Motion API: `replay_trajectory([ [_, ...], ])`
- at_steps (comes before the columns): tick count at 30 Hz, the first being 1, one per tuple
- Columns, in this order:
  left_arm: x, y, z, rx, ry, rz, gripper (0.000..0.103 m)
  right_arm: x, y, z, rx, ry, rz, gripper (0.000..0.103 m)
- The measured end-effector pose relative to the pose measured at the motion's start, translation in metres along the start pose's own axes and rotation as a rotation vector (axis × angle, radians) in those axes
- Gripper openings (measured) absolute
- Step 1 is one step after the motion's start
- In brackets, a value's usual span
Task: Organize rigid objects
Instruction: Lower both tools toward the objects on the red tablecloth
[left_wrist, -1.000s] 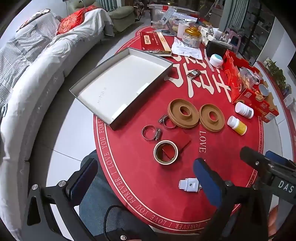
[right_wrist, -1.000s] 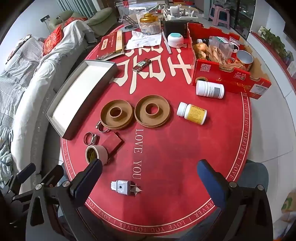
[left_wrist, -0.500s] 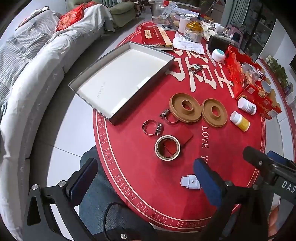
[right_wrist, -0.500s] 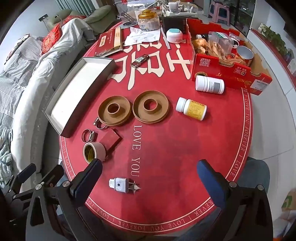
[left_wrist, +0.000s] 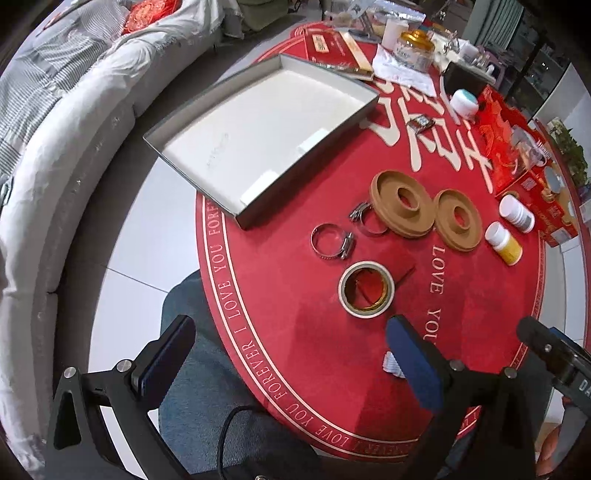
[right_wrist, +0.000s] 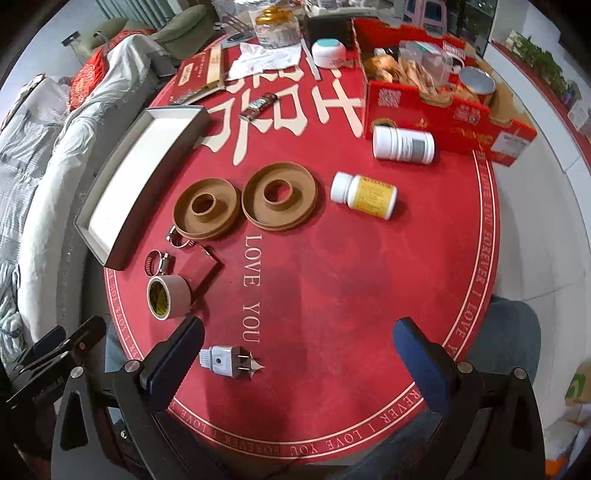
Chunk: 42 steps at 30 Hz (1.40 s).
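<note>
Rigid objects lie scattered on my round red counter (right_wrist: 369, 288). I take the tape roll (left_wrist: 366, 289) as my mark. Just beyond it lie two metal hose clamps (left_wrist: 332, 242), and past those two brown discs (right_wrist: 279, 195) sit side by side, the nearer clamp tucked against the left disc. A flat red card (right_wrist: 201, 271) touches the roll on its far side. Right of the discs a yellow-labelled bottle (right_wrist: 364, 195) and a white bottle (right_wrist: 402, 144) lie on their sides, the white one just beside the red carton (right_wrist: 443, 114). Nearer me than the roll lies the small white plug (right_wrist: 225, 362).

Left of the roll and farther off, the open grey tray (left_wrist: 258, 122) overhangs the counter's edge, white inside. Beyond that edge are pale floor tiles and a grey-covered sofa (left_wrist: 55, 110).

My left gripper (left_wrist: 291, 362) hangs over the near-left rim, fingers spread wide and holding nothing. My right gripper (right_wrist: 295, 354) also has its fingers wide apart, with the plug just inside the left finger. The red cloth right of the plug lies bare toward the near rim.
</note>
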<state>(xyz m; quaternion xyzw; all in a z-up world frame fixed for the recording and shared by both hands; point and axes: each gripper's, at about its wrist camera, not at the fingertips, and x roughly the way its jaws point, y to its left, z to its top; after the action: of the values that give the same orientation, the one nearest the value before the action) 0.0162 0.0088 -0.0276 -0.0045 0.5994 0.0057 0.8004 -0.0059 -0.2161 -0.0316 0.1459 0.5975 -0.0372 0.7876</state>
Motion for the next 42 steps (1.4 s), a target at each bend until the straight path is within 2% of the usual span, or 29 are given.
replay_trajectory([
  [6, 0.01, -0.017, 0.004, 0.052, 0.001, -0.006, 0.103, 0.005, -0.002, -0.003, 0.007, 0.018, 0.003, 0.103],
  [13, 0.033, -0.041, 0.024, 0.082, -0.024, -0.027, 0.103, 0.011, -0.004, -0.005, 0.01, 0.036, 0.004, 0.103],
  [16, 0.054, -0.047, 0.03, 0.091, -0.016, 0.002, 0.103, 0.014, -0.003, -0.006, 0.009, 0.046, 0.002, 0.103],
  [18, 0.068, -0.042, 0.03, 0.098, 0.015, 0.067, 0.103, 0.014, -0.003, -0.007, 0.007, 0.047, -0.001, 0.103],
  [22, 0.072, -0.012, 0.02, 0.079, 0.052, 0.104, 0.103, 0.013, -0.006, -0.008, 0.013, 0.045, -0.001, 0.103],
  [24, 0.068, 0.002, 0.018, 0.062, 0.052, 0.097, 0.103, 0.016, -0.008, -0.007, 0.019, 0.048, 0.002, 0.103],
  [27, 0.06, 0.016, 0.018, 0.037, 0.047, 0.048, 0.103, 0.023, -0.007, -0.008, 0.025, 0.068, 0.01, 0.103],
  [32, 0.052, 0.024, 0.018, -0.004, 0.047, 0.043, 0.103, 0.029, 0.0, -0.013, -0.002, 0.09, 0.017, 0.103],
  [42, 0.049, 0.006, 0.006, 0.041, 0.045, 0.054, 0.103, 0.033, 0.001, -0.018, 0.002, 0.103, 0.013, 0.103],
])
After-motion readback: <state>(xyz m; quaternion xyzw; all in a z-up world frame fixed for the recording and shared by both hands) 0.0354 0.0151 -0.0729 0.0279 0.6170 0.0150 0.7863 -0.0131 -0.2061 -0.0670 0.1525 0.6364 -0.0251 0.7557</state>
